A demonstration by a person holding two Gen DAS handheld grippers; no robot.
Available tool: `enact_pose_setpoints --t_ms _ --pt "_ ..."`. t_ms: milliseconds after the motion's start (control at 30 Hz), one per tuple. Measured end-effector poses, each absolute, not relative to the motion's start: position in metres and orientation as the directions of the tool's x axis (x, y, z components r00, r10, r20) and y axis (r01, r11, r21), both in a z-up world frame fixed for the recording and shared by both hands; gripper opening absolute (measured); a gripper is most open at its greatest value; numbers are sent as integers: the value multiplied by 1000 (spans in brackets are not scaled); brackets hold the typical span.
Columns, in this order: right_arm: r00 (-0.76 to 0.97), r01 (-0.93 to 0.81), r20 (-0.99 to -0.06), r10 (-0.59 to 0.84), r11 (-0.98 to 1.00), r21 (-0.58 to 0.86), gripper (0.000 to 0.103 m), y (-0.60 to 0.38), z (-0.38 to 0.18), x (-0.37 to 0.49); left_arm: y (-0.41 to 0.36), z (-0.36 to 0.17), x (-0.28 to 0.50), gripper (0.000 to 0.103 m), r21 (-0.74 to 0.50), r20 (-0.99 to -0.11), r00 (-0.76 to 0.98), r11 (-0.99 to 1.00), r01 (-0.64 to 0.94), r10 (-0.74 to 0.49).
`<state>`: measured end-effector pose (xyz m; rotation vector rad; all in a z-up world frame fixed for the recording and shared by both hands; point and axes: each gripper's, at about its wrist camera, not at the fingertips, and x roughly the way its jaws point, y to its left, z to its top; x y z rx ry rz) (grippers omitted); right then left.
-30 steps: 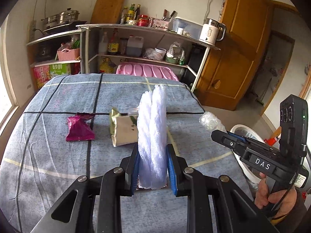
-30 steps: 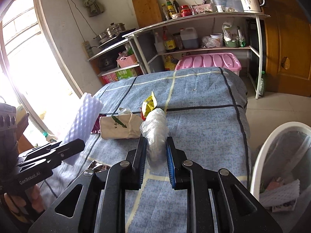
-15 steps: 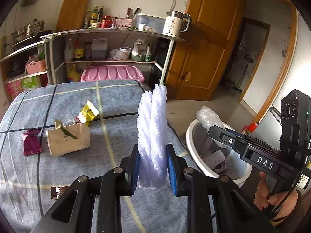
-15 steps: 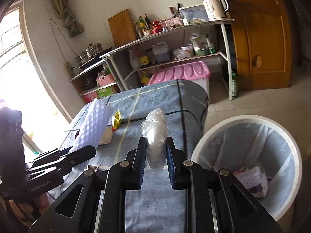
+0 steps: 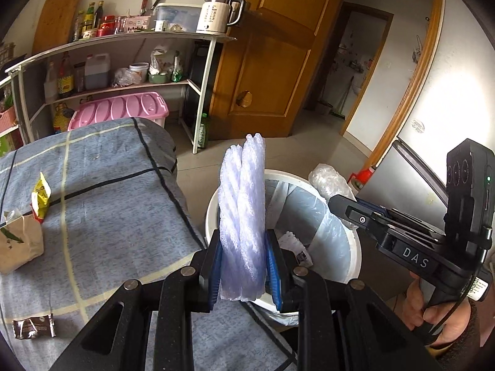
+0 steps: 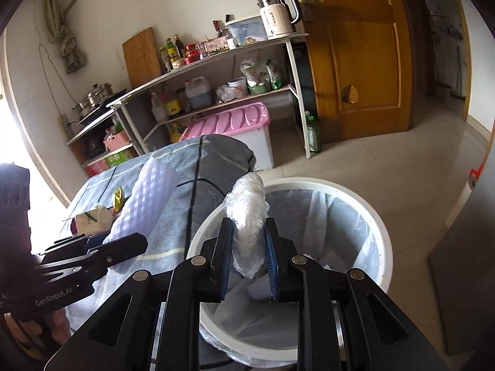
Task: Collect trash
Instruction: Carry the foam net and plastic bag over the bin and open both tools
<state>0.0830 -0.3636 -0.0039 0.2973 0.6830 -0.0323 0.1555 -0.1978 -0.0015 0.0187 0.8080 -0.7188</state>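
My left gripper [image 5: 244, 270] is shut on a folded white foam net sleeve [image 5: 243, 216] that stands upright between its blue pads, over the near rim of the white bin [image 5: 352, 266]. My right gripper [image 6: 249, 256] is shut on a crumpled clear plastic wrap [image 6: 247, 216], held above the white bin [image 6: 383, 241], which is lined with a pale bag and has paper scraps inside. In the left wrist view, the right gripper [image 5: 335, 204] holds the clear plastic wrap [image 5: 329, 182] over the bin's far rim. In the right wrist view, the left gripper [image 6: 123, 249] shows at the left with the foam sleeve [image 6: 145, 204].
On the blue checked table [image 5: 102, 204] lie a beige paper bag [image 5: 18, 247], a yellow snack packet [image 5: 40, 194] and a brown wrapper [image 5: 34, 326]. A loaded shelf [image 5: 123, 61], a pink-lidded box [image 5: 120, 109] and a wooden door [image 5: 278, 55] stand behind. A hand [image 5: 433, 318] grips the right tool.
Both grippers have swung right, from over the table to over the bin, each still carrying its piece of trash. The bin has come fully into view beneath them.
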Motion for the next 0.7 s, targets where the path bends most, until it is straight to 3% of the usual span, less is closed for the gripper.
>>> enact_pose_setpoints --t_ms 567,633,700 --pt "691 230 -721 -51 961 152 22 -389 -40 89 -254 -40 164 28 -212 -750 397 761 613 -528" --pt "687 238 -725 -55 959 153 26 -391 -42 89 -255 -41 163 38 -202 -755 404 769 607 -517" --pt "685 242 -726 -56 958 154 43 -392 -42 88 -253 -42 163 47 -200 -755 410 775 599 -512"
